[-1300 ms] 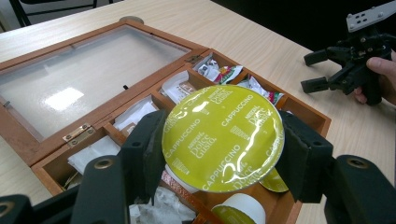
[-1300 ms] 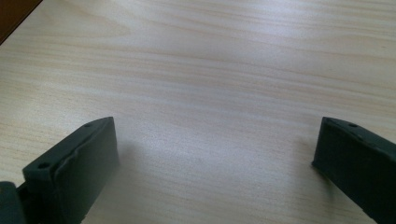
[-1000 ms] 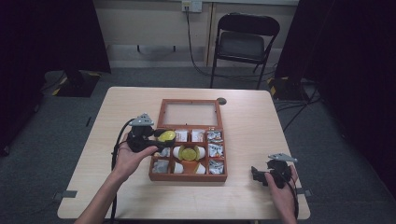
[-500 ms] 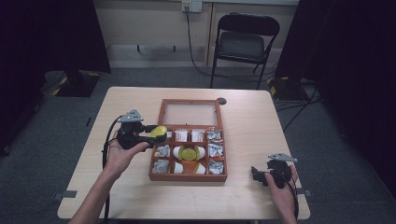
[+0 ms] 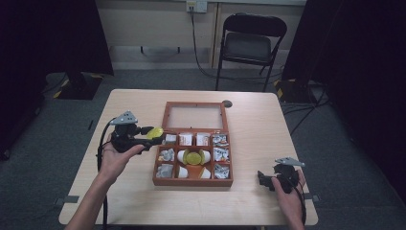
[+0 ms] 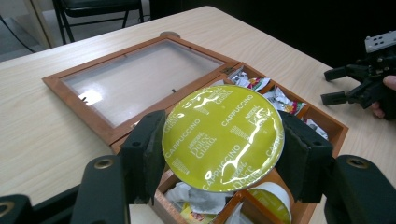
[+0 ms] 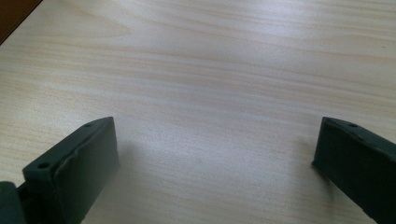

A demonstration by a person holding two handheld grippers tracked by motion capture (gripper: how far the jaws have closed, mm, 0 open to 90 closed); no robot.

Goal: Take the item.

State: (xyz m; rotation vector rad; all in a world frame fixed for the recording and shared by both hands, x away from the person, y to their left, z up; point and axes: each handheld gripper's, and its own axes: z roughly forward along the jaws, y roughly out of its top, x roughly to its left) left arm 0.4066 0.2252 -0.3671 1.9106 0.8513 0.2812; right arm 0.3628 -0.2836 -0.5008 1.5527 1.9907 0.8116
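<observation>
Behind the table [image 5: 143,103] there is a dark room with a grey floor, a folding chair [image 5: 249,43] by the wall and black curtains on both sides. On the light wooden table top, at the left side, a hand [image 5: 115,155] holds the left gripper [image 5: 152,135]. Its two black jaws are pressed against the sides of a coffee capsule [image 6: 223,136], which has a shiny yellow-green foil top with the word "CAPPUCCINO" on it. In the high view the capsule is in the air, just beside the upper left corner of the box's tray, above the table. In the left gripper view the foil top faces the camera and covers part of the tray behind it.

At the middle of the table lies a wooden box [image 5: 158,175]. Its glass lid [image 5: 194,116] is open and lies flat on the table behind the tray. The tray is divided into small compartments. The middle ones hold white capsules, one with a yellow-green top [image 5: 194,157]. The compartments at the left and right sides hold crumpled silver packets [image 5: 221,155], and two in the back row hold white and red packets [image 5: 203,139].

At the right, near the front edge, the other hand holds the right gripper [image 5: 263,178] low over the bare table, well apart from the box. Its jaws are spread wide, with nothing between them.
</observation>
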